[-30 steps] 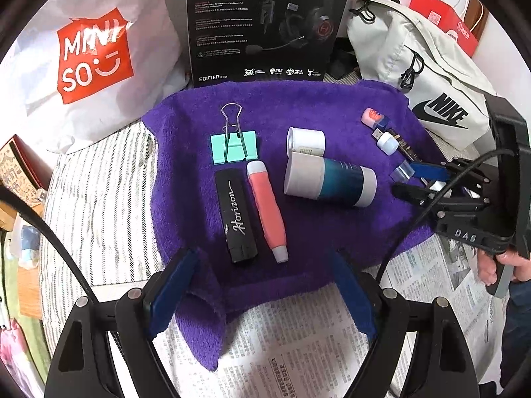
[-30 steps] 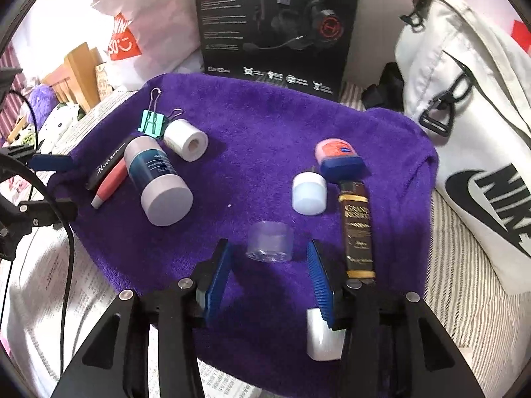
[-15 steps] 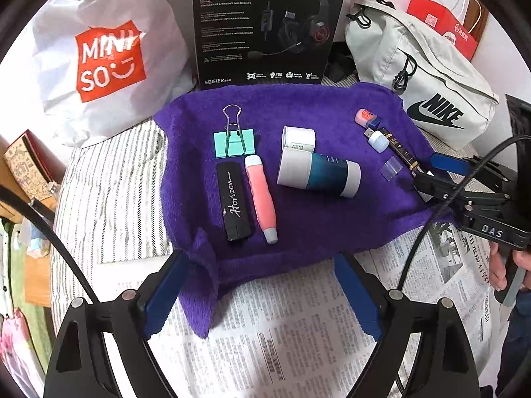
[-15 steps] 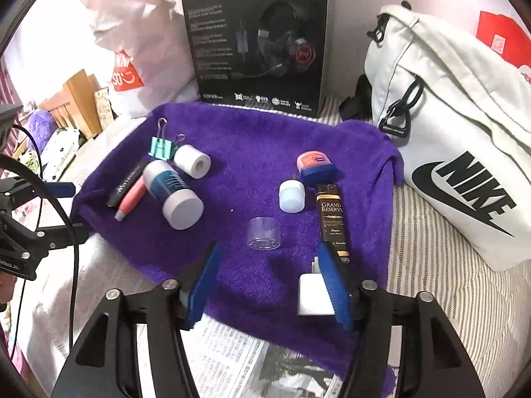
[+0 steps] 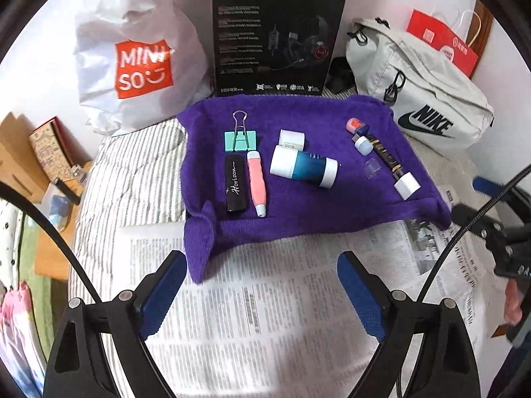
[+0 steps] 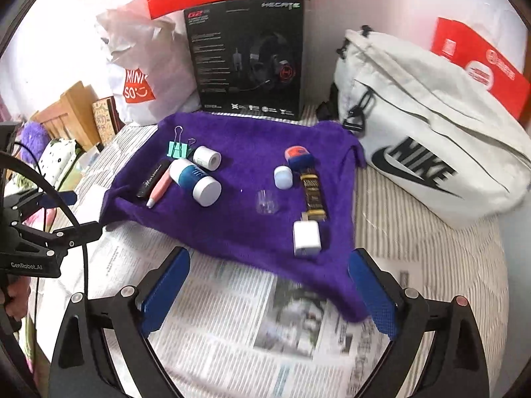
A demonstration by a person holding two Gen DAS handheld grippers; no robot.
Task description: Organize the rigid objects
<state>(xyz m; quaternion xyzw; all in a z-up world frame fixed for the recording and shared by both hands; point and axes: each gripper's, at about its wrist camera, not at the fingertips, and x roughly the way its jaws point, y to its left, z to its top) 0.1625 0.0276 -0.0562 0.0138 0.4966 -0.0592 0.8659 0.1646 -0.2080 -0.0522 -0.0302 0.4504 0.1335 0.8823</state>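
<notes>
Right wrist view: right gripper (image 6: 267, 293) opening wide, empty; left gripper (image 5: 260, 295) opening, empty. Risk: clear cap (image 6: 266, 202) crushed or rolling off towel (image 6: 239, 229).

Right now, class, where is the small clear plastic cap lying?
In the right wrist view, the clear cap lies on the purple towel, right of centre, between the white-capped blue bottle and the dark gold-labelled tube, just below the small white cap.
</notes>
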